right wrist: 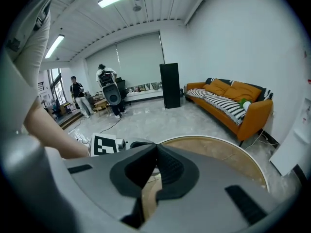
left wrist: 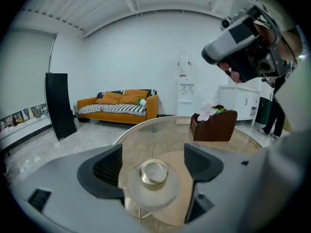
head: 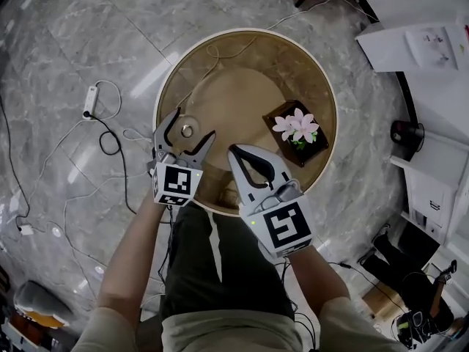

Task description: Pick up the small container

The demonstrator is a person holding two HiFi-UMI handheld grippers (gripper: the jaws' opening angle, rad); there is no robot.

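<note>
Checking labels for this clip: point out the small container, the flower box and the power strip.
small container [left wrist: 154, 173], left gripper view, its round top.
flower box [left wrist: 216, 126], left gripper view, front wall.
power strip [head: 90, 101], head view, white body.

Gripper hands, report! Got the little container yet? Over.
Left gripper open, jaws either side of small container, not gripped. Right gripper shut, empty. Flower box well aside.
</note>
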